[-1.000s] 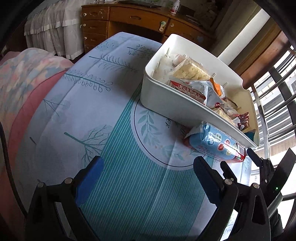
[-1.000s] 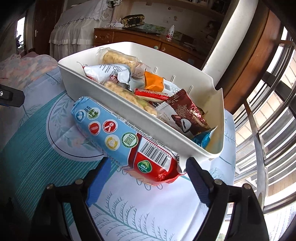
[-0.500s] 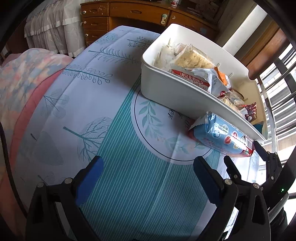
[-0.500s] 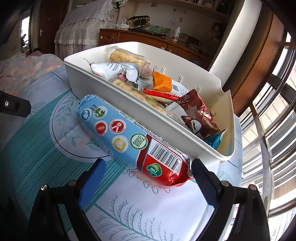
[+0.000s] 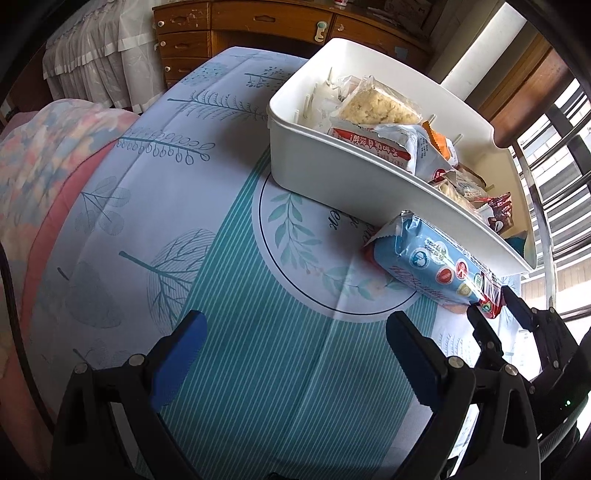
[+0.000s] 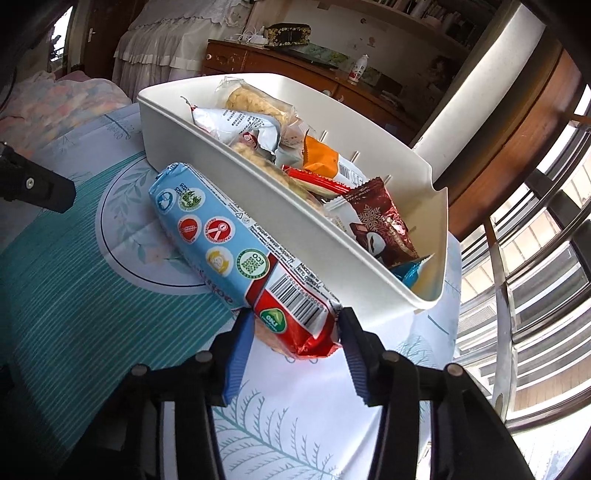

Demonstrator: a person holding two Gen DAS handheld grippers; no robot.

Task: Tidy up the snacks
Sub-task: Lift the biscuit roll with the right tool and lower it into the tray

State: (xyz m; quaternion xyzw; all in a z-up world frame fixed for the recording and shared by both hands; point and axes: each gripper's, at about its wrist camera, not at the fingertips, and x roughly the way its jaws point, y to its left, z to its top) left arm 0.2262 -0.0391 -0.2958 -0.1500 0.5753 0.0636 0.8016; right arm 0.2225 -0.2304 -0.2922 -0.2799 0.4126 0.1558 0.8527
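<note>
A long blue and red biscuit pack [image 6: 221, 236] lies on the tablecloth against the near wall of a white bin [image 6: 166, 136]. The bin holds several snack packets. My right gripper [image 6: 295, 321] is closing, its jaws standing on either side of the pack's red end and its pads touching the wrapper. The left wrist view shows the same pack [image 5: 432, 266] beside the bin [image 5: 332, 173], with my right gripper [image 5: 491, 304] at its near end. My left gripper [image 5: 295, 325] hangs open over the striped cloth with nothing between its fingers.
The round table wears a teal and white leaf-print cloth [image 5: 184, 184]. A floral blanket [image 5: 37, 147] lies at the left. A wooden dresser [image 5: 258, 22] stands behind. Window railings [image 6: 535, 258] run close on the right, just past the table edge.
My right gripper's jaws have narrowed from wide apart to both sides of the pack's red end. My left gripper stays open in much the same spot.
</note>
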